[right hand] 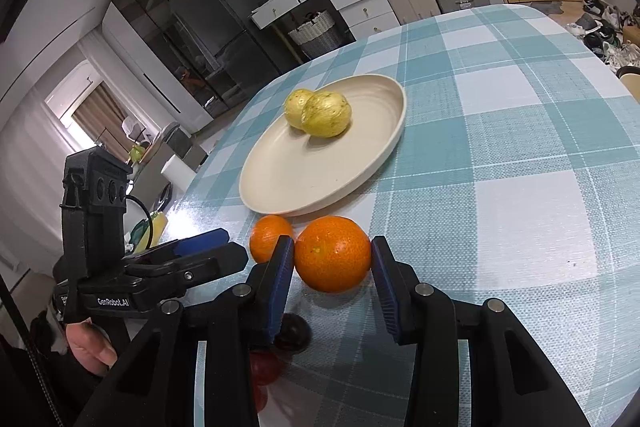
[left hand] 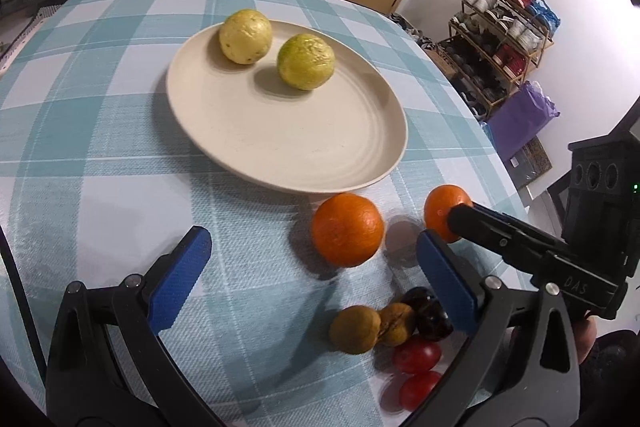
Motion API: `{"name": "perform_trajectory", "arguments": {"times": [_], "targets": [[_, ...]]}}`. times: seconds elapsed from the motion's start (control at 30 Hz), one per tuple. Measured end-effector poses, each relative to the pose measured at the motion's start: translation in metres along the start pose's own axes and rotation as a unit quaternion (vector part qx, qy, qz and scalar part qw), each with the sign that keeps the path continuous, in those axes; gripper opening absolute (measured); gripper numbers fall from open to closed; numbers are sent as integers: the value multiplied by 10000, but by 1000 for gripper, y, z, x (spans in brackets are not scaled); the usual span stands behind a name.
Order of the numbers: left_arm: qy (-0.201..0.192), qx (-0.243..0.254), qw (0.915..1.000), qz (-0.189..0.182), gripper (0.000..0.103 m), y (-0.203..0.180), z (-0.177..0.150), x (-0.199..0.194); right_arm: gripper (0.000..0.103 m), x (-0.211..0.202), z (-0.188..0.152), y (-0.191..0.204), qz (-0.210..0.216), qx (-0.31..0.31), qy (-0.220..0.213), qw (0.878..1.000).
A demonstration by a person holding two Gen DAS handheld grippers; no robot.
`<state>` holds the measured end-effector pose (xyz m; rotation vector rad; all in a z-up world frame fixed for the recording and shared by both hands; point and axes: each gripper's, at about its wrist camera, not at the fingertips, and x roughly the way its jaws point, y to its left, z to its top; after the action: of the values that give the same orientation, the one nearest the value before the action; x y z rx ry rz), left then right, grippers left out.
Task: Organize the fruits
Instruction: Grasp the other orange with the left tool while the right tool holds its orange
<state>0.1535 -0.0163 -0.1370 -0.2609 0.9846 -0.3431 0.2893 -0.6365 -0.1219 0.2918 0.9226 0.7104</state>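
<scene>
A cream plate on the checked cloth carries two yellow-green round fruits. My right gripper is shut on an orange, both blue pads pressing its sides, just short of the plate's near rim. A second orange rests on the cloth beside it. My left gripper stands open, and that second orange lies just ahead of its fingertips. Small brown, dark and red fruits lie clustered by its right finger.
The checked tablecloth covers a rounded table whose edge falls away on the right of the left wrist view. Beyond it stand a shoe rack and a purple bag. A person's hand grips the left tool's handle.
</scene>
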Motion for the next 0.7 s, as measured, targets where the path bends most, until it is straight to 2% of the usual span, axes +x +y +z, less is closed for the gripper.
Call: {"name": "perform_trajectory", "arguments": {"times": [0.2,0.43,0.6,0.7], "targets": [[29,35,9999,-150,101,-5,3,8,40,-2,-2,-8,-9,100,-34,9999],[10,21,9997,-239,91,-6,5,13,40,-8,-5,-8,56,85,-118,9999],[51,72,9992,-380,72,-7,4,14,40,-8,-4,-10,94,90,-119,9998],[110,58,9985,-529,53,-7,3,15,40,-8,-4,-10,113,91,-125,9998]]}}
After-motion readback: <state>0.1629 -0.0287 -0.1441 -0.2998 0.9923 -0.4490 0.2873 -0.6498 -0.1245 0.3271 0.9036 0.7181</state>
